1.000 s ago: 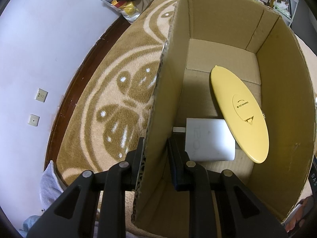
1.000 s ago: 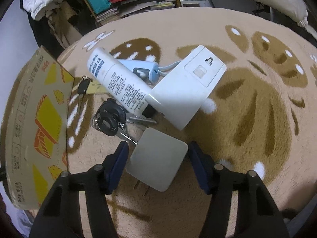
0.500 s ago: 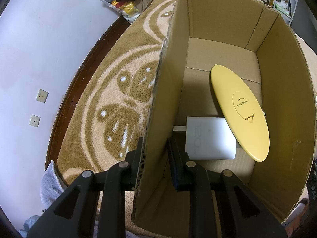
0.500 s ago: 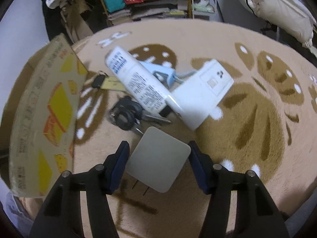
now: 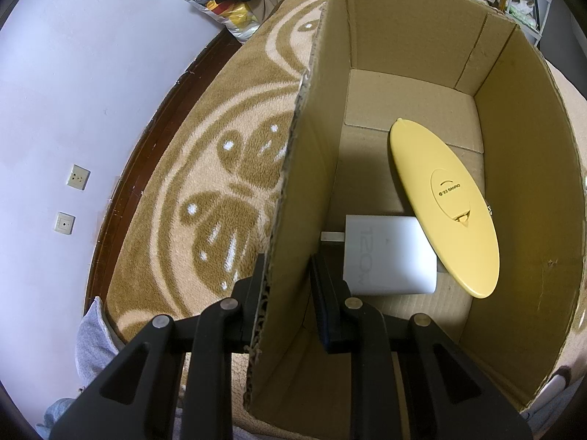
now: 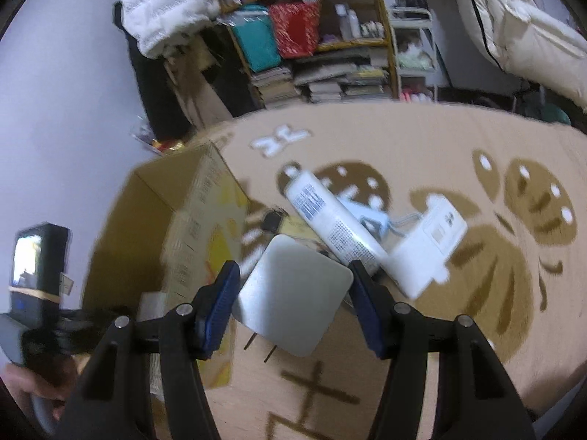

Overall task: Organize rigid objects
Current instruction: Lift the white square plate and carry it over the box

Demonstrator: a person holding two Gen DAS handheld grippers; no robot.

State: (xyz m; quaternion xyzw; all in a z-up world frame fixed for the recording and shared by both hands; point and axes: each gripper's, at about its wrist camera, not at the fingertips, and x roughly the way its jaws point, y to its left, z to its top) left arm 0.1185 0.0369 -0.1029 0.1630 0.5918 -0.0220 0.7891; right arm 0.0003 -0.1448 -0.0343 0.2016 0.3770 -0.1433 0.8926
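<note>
My right gripper (image 6: pixel 293 293) is shut on a white square charger (image 6: pixel 293 293) with two prongs, held in the air above the rug. Below it on the rug lie a white tube (image 6: pixel 330 216), a light blue item (image 6: pixel 370 216), a white adapter (image 6: pixel 429 245) and a key (image 6: pixel 271 222). My left gripper (image 5: pixel 288 293) is shut on the near left wall of the cardboard box (image 5: pixel 304 168). Inside the box lie a white 120W charger (image 5: pixel 389 255) and a yellow oval disc (image 5: pixel 444 205). The same cardboard box (image 6: pixel 190 231) shows at left in the right wrist view.
The brown patterned rug (image 5: pixel 205 198) runs up to a dark skirting board and a wall with two sockets (image 5: pixel 71 198). A cluttered shelf (image 6: pixel 315 36) stands at the back and white bedding (image 6: pixel 532 25) lies at the right. A hand with the other gripper's handle (image 6: pixel 33 308) shows at the far left.
My right gripper has lifted the white square charger off the rug and swung toward the box. The left gripper and the box have stayed put.
</note>
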